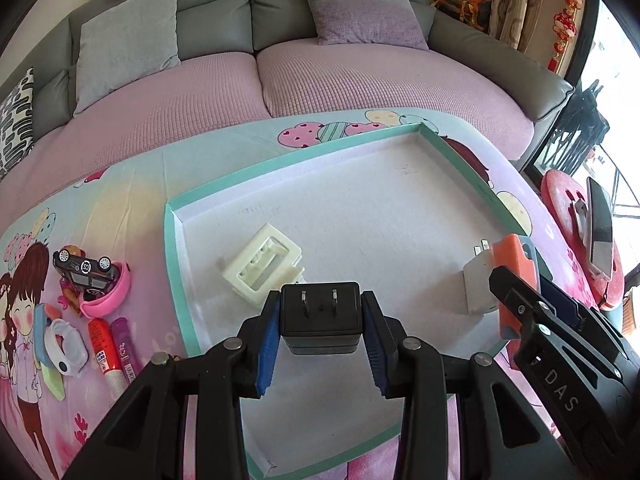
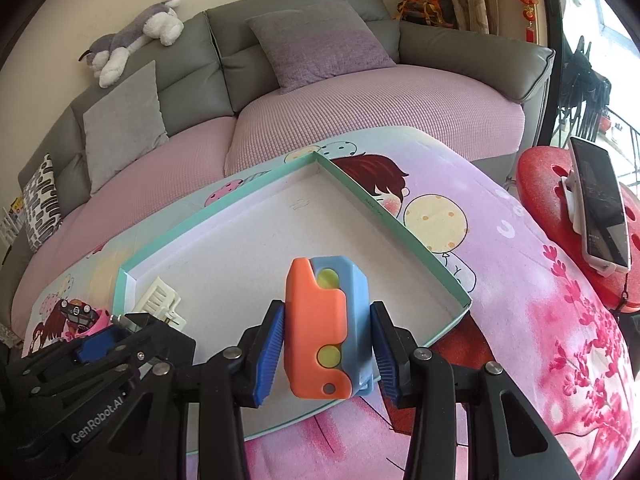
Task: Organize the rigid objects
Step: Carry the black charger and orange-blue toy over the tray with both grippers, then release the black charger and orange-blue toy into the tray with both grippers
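Both hands hover over the shallow teal-edged tray (image 1: 304,160) that lies on the cartoon-print cloth (image 2: 520,260). The left gripper (image 1: 320,316) has its blue fingers (image 1: 269,344) clamped on a black plug adapter (image 1: 320,312), prongs facing up, held above the tray's near edge. A cream plastic clip (image 1: 262,264) lies in the tray at about eleven o'clock from the adapter, and a white charger (image 1: 478,288) rests at three o'clock, near the tray's right wall. The right gripper (image 2: 326,344) has its fingers (image 2: 270,350) closed on an orange-and-blue toy (image 2: 324,320) with yellow spots, over the tray's near corner. Off the tray at nine o'clock sit a black toy car (image 1: 86,270) on a pink bowl (image 1: 108,300), two tubes (image 1: 114,344) and a white band (image 1: 66,346).
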The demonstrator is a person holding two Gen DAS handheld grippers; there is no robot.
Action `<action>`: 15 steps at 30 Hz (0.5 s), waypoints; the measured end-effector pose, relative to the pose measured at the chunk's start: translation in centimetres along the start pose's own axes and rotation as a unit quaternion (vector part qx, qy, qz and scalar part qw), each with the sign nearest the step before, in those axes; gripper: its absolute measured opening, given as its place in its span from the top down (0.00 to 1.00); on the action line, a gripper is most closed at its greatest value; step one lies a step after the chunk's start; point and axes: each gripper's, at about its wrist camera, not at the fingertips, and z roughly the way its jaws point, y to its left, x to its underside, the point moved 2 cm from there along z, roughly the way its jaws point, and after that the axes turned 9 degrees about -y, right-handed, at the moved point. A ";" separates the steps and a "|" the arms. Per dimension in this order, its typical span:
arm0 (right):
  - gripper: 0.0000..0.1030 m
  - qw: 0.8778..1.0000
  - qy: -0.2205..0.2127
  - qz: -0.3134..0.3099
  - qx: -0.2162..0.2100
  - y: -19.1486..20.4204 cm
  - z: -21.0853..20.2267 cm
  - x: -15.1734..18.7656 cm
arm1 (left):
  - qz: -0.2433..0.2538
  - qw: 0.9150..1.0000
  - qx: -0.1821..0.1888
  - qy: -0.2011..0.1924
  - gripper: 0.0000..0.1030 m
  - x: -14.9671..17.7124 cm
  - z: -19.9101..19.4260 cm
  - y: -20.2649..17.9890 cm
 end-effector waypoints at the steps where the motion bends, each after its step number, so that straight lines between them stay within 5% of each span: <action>1: 0.56 1.000 0.000 0.001 -0.001 0.0 0.0 0.0 | -0.004 1.000 -0.002 0.004 0.61 0.1 0.3 0.1; 15: 0.56 1.000 -0.005 0.000 -0.015 0.5 -0.5 -0.2 | -0.037 0.999 -0.001 0.006 0.60 0.5 0.7 0.9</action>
